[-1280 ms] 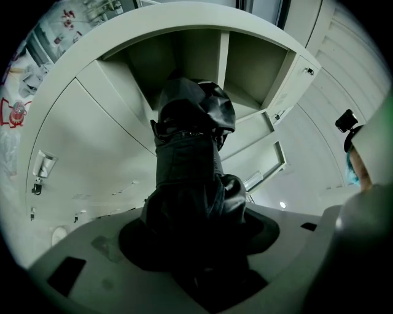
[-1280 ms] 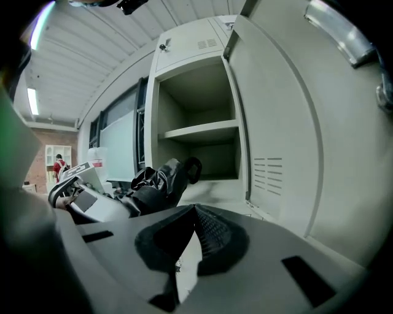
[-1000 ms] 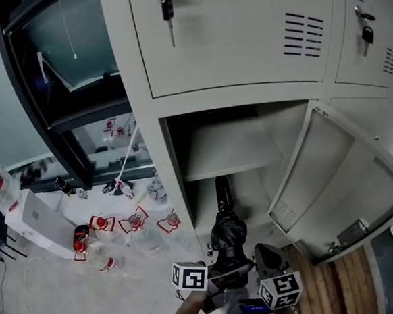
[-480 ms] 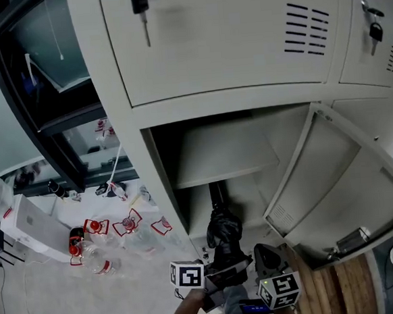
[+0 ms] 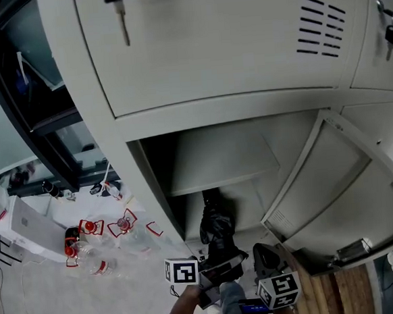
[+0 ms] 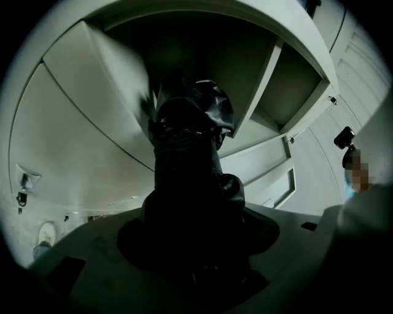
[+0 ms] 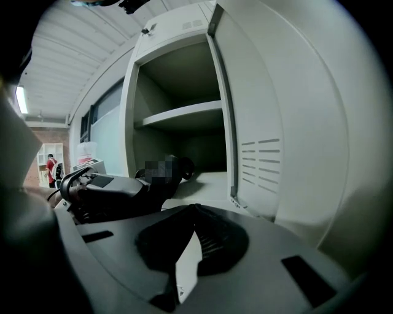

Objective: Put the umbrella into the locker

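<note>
Pale floor [image 5: 39, 304] at near left carries scattered bottles [image 5: 88, 244]. Beyond stands the grey locker [image 5: 246, 101], its lower door [image 5: 348, 188] swung open rightward. Left gripper [image 5: 218, 273] is clenched on the black folded umbrella [image 5: 218, 231], whose far end reaches into the open compartment. Right gripper [image 5: 262, 255], just beside, is closed and empty.

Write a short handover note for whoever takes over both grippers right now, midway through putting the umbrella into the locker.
Left gripper: shut on the black folded umbrella.
Right gripper: shut, empty, beside the left one, outside the locker.
Umbrella: far end inside the open lower compartment, under the shelf; near end outside.
Done: door open, umbrella partly in.
Left: push it fully in, release.
</note>
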`<state>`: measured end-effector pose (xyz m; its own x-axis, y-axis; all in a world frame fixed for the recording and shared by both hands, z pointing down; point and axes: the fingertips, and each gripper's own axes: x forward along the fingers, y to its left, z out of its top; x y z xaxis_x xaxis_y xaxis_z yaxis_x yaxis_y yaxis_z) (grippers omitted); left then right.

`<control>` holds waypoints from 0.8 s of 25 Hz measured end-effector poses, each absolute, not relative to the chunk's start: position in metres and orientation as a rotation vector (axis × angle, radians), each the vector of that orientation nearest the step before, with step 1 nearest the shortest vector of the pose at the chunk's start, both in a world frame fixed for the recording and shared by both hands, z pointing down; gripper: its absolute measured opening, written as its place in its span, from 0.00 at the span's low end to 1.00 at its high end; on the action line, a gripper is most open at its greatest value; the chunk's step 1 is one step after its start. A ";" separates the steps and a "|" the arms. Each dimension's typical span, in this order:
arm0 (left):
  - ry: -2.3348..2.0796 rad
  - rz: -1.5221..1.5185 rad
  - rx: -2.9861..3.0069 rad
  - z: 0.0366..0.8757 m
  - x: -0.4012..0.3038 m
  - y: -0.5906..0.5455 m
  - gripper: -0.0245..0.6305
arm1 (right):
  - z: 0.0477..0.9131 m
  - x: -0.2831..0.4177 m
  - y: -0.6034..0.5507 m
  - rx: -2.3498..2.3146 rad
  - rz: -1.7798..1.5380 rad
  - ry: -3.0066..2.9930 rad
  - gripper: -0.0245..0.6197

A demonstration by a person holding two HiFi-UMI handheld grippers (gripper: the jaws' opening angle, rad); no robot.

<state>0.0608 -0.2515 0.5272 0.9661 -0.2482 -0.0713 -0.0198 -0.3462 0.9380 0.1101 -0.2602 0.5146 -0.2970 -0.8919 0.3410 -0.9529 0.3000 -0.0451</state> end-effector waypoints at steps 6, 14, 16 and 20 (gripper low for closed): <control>-0.201 -0.284 1.895 0.526 0.060 -0.271 0.45 | 0.516 0.112 -0.271 1.669 0.358 -2.322 0.04; -0.177 -0.365 1.797 0.521 0.062 -0.289 0.45 | 0.516 0.109 -0.281 1.651 0.357 -2.324 0.04; -0.140 -0.416 1.775 0.513 0.063 -0.293 0.45 | 0.515 0.108 -0.282 1.647 0.357 -2.327 0.04; -0.137 -0.438 1.763 0.513 0.062 -0.300 0.45 | 0.516 0.107 -0.283 1.631 0.364 -2.335 0.04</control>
<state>0.0620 -0.3002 0.5135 0.9207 -0.3237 -0.2182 0.1426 -0.2415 0.9599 0.1066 -0.2826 0.5160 -0.3299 -0.8732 0.3586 -0.9410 0.3346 -0.0508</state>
